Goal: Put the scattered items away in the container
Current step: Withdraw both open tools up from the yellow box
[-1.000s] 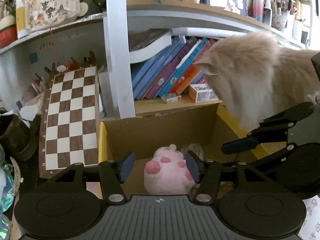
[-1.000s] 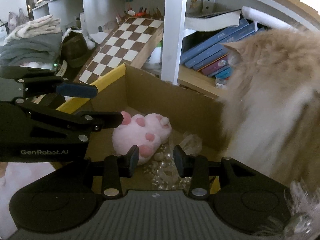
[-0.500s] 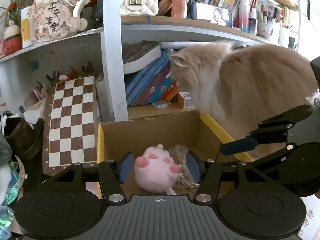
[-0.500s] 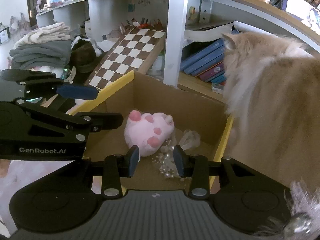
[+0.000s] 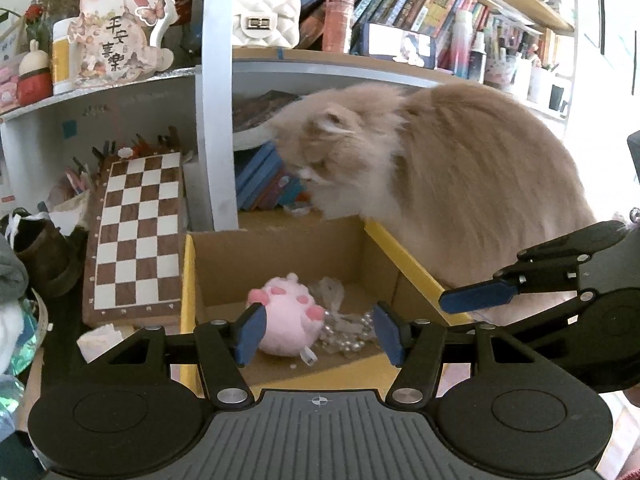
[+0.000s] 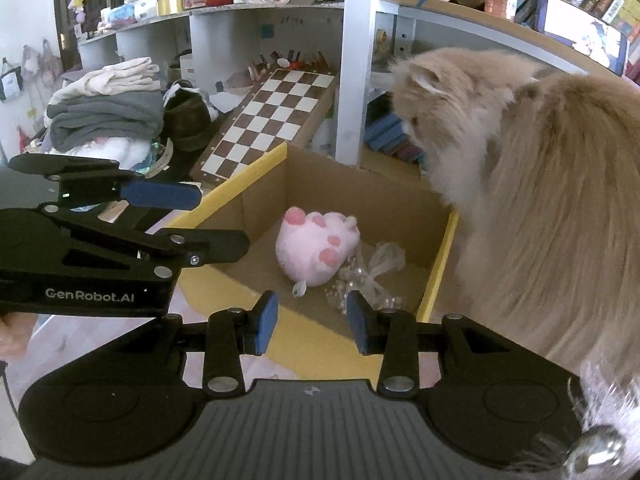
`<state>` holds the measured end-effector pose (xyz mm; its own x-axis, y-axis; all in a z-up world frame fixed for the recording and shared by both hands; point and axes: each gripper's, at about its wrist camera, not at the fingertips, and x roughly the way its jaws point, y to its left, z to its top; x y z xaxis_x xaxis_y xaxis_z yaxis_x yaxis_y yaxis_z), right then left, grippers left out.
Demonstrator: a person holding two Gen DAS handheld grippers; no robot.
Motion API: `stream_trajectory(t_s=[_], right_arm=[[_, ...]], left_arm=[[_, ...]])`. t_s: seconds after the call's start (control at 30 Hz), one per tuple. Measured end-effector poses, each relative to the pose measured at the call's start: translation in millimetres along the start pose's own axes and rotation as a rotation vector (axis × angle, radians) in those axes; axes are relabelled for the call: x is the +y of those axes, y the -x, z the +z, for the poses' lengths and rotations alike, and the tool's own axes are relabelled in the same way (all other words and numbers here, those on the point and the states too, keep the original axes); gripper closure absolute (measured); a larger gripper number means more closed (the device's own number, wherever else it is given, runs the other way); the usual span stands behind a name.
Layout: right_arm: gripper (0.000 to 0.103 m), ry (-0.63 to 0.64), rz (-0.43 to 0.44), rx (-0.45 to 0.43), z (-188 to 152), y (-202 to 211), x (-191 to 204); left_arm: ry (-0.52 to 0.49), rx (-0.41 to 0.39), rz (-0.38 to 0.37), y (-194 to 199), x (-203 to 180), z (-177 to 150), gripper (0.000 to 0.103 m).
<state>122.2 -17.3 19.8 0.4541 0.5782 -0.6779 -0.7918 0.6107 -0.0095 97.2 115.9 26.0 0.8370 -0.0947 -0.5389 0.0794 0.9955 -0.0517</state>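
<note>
An open cardboard box (image 5: 280, 248) (image 6: 352, 188) with yellow flaps stands in front of the shelves. Inside it lie a pink paw-shaped plush (image 5: 286, 322) (image 6: 316, 248) and a clear bag of pearl beads (image 5: 346, 326) (image 6: 372, 276). My left gripper (image 5: 318, 334) hangs open above the box's near edge, nothing between its blue pads. My right gripper (image 6: 312, 322) is also open and empty, back from the near flap. Each gripper shows in the other's view: the right one's fingers (image 5: 480, 298) at the right, the left one's fingers (image 6: 160, 196) at the left.
A fluffy ginger cat (image 5: 440, 184) (image 6: 520, 184) stands right against the box's right side, head toward the bookshelf. A chessboard (image 5: 136, 236) (image 6: 272, 120) leans left of the box. Folded clothes (image 6: 108, 112) and a brown shoe (image 6: 188, 120) lie farther left.
Both grippers have pulled back and slightly up from the box, so the box and plush look smaller. The cat has lifted its head out of the box toward the shelf.
</note>
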Motion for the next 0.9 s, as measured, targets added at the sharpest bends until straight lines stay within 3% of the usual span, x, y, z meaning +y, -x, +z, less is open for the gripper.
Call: stream_trajectory(t_s=[0.9], right_arm=[[0.067,-0.138,-0.055,0.041,-61,31,-3]], left_arm=[[-0.038,0.080,-0.073,14,-36,-36,0.043]])
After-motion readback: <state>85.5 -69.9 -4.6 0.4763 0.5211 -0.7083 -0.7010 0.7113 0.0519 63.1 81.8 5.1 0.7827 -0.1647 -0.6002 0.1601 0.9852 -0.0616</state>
